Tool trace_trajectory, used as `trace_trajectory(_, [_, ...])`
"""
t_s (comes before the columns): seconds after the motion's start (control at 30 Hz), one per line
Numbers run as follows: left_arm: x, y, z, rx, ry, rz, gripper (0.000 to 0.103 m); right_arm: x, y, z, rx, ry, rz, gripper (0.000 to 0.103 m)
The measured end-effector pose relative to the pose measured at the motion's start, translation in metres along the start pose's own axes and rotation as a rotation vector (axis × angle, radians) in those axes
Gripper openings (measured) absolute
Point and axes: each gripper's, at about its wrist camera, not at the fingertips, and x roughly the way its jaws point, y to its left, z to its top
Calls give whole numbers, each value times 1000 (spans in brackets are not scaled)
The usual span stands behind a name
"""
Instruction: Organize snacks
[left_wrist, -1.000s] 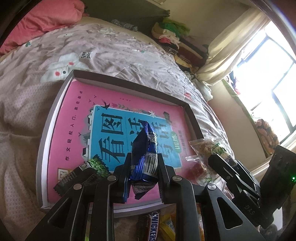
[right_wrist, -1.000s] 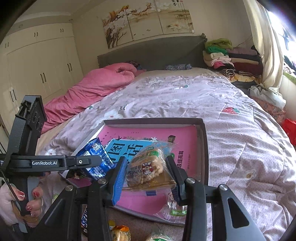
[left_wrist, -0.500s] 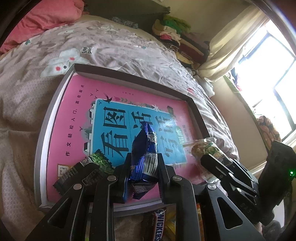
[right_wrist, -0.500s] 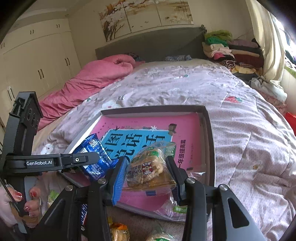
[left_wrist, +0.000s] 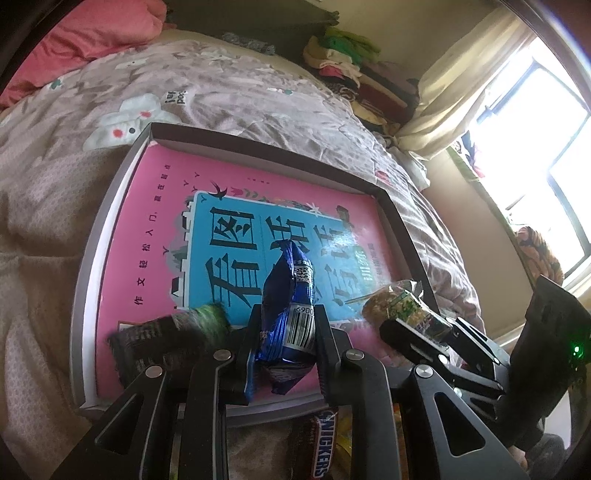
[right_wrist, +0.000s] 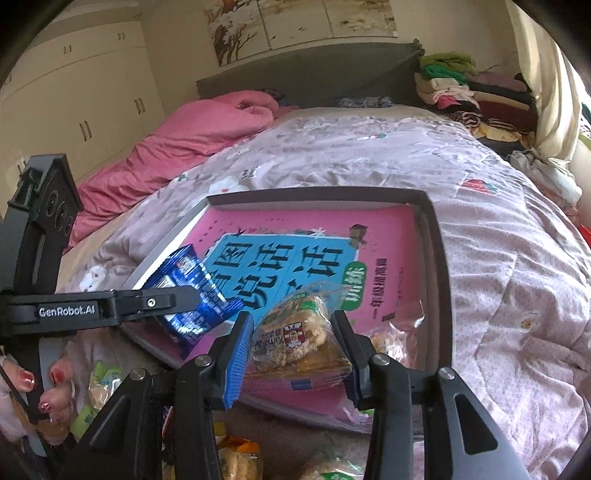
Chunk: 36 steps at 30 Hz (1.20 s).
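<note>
Currently both tongs loaded: left tongs (left_wrist: 284, 334) clamp the blue snack packet (left_wrist: 290, 314) upright, right tongs (right_wrist: 291, 343) grip the clear cracker bag (right_wrist: 295, 332). Both hang just over the box tray (left_wrist: 110, 206) ahead, staged for drop-in; loose snacks remain underneath.

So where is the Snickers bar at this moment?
In the left wrist view, the Snickers bar lies at the bottom centre, on the bed in front of the near rim of the grey tray, below the blue snack packet.
</note>
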Motion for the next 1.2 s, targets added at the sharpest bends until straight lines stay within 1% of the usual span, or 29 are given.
trace_trajectory(0.17, [0, 2, 1, -3, -1, 6, 25, 1, 6, -2, -26, 7, 6, 44])
trace_trajectory(0.3, [-1, 2, 0, -2, -2, 12, 25, 7, 5, -6, -26, 36, -4, 44])
trace_trajectory(0.43, [-1, 2, 0, -1, -1, 15, 25, 7, 5, -6, -22, 34, 7, 44])
trace_trajectory(0.6, [-1, 3, 1, -2, 0, 17, 26, 7, 12, -6, -55, 28, 28, 45])
trace_trajectory(0.8, [0, 7, 0, -6, 6, 26, 27, 9, 10, -6, -44, 36, 15, 46])
trace_trajectory(1.2, [-1, 8, -2, -1, 19, 42, 29, 5, 5, -5, -56, 34, -44, 47])
